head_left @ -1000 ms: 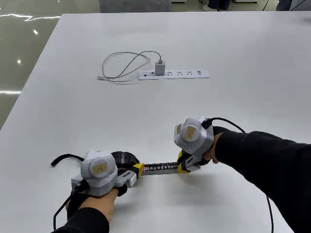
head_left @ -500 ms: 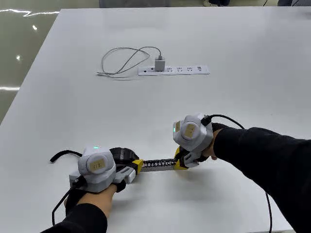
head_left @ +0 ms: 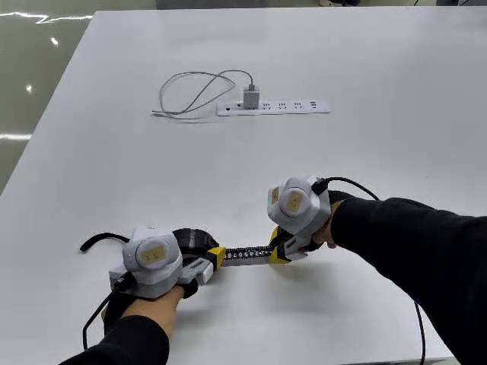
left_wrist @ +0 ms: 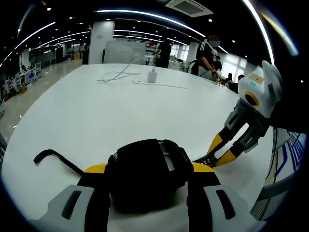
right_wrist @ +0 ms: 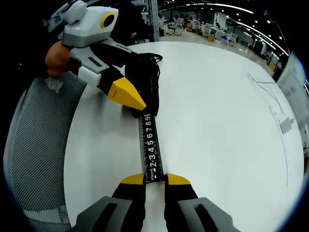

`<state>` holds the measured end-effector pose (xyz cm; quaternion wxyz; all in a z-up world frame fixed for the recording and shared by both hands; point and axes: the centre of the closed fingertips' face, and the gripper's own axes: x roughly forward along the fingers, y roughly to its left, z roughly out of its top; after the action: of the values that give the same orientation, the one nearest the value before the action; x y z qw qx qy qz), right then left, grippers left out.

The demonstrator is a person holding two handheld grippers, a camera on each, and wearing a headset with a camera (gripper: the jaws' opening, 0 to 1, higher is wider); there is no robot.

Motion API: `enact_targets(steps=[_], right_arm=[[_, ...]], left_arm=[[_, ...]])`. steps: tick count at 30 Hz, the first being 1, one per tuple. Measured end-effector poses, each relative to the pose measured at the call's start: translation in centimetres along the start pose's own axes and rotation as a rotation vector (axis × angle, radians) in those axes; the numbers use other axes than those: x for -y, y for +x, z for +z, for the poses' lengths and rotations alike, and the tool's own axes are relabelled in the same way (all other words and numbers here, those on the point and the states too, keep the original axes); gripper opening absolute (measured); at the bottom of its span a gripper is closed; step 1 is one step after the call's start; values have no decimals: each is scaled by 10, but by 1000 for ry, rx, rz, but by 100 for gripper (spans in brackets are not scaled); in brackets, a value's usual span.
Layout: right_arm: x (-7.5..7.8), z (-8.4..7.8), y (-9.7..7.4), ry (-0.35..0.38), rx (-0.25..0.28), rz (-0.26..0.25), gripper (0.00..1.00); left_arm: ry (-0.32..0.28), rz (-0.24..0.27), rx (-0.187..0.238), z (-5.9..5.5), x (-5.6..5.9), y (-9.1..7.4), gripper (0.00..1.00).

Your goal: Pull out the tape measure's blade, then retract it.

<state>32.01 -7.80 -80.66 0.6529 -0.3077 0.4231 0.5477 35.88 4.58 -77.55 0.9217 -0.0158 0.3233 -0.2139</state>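
The black tape measure case (head_left: 194, 243) lies near the table's front edge, held between the yellow-tipped jaws of my left gripper (head_left: 204, 258), which is shut on it. In the left gripper view the case (left_wrist: 147, 171) sits low in the middle. A short stretch of numbered blade (head_left: 247, 253) runs right from the case to my right gripper (head_left: 275, 255), shut on the blade's end. In the right gripper view the blade (right_wrist: 149, 150) runs straight up from my right gripper (right_wrist: 154, 180) to the case (right_wrist: 145, 84). A black wrist strap (head_left: 103, 240) trails left from the case.
A white power strip (head_left: 274, 107) with a plugged-in charger (head_left: 250, 98) and a looped grey cable (head_left: 190, 91) lies at the table's middle back. The table's left edge (head_left: 46, 129) drops to a glossy floor. Bare white tabletop (head_left: 228, 175) lies between.
The right gripper has moved left toward the case, and the exposed blade is shorter than a second ago. The left gripper stays holding the case.
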Motion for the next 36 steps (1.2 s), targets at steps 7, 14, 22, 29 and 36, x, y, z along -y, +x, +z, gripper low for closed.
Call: enact_targets(steps=[7,14,22,29,36], right_arm=[[0,3,2,30,4,-2,10],[-1,7,4,32,11,-4,10],[-2,12,6,34,20,-10,10],[-2,14,6,40,31,-15,10],[-3,16,8,42,36,-12,10]], left_arm=[[-3,-2,4,0,0,0,60],[-5,-4,4,0,0,-1,60],[-5,-5,4,-1,0,-2,60],[-2,-6,0,-1,1,-2,60],[-4,-7,1,-1,1,-2,60]])
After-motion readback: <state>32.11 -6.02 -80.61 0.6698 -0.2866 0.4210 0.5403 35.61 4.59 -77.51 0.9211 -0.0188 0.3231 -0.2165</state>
